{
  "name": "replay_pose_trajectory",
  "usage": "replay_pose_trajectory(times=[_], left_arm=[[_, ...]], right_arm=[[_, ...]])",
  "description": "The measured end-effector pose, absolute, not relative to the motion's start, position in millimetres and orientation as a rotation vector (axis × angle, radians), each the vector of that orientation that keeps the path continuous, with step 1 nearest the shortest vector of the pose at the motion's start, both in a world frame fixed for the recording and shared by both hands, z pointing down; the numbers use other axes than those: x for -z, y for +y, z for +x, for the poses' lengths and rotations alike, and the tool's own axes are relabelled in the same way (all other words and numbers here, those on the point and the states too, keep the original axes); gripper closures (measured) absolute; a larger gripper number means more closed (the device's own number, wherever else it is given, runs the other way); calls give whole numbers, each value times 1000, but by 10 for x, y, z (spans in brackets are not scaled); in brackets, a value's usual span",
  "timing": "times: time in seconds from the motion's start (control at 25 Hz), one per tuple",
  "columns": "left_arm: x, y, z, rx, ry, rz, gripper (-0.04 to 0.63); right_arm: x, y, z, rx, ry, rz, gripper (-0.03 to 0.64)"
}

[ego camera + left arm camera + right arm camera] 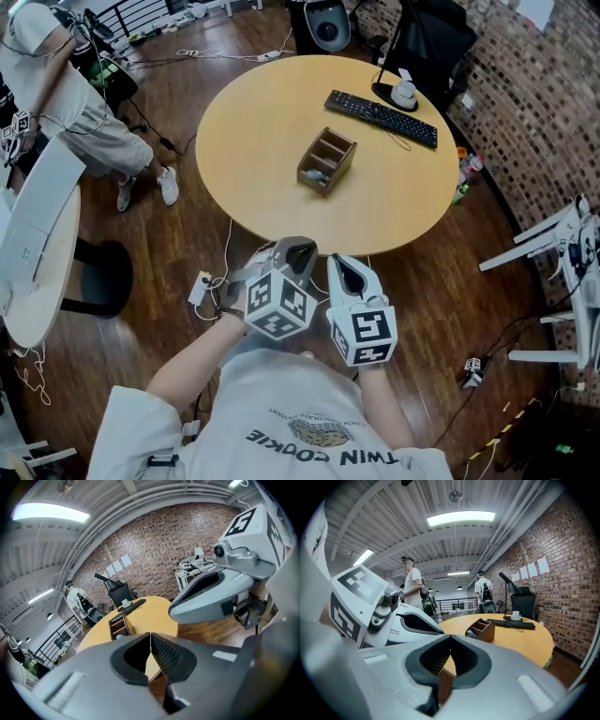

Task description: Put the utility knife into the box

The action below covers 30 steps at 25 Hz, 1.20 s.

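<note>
The left gripper (298,247) and the right gripper (349,266) are held side by side, just apart, low in front of the chest, with the left forearm (187,361) and the right forearm (382,412) bent inward. The jaws of each gripper are seen closed together at the tips, and nothing is held between them.

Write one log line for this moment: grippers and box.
left gripper: shut, empty | right gripper: shut, empty | box: on table, grey item inside

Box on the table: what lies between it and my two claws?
In the head view, only bare tabletop lies between the box and the left claw and right claw, both shut and empty.
</note>
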<state>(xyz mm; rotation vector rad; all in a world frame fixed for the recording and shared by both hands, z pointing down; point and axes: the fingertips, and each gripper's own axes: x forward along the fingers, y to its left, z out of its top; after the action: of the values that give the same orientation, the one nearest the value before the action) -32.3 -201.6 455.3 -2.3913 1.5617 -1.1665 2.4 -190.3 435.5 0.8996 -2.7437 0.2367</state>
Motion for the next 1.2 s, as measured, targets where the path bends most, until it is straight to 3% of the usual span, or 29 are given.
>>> replay_pose_trajectory(times=[0.48, 1.2], left_arm=[[-4274, -1272, -290, 901, 1812, -2485, 588], [-4039, -17, -1222, 548, 1967, -2591, 588]], right_arm=[[-4221, -1288, -17, -280, -2792, 832, 620], [-4099, -133, -955, -314, -2783, 861, 620]])
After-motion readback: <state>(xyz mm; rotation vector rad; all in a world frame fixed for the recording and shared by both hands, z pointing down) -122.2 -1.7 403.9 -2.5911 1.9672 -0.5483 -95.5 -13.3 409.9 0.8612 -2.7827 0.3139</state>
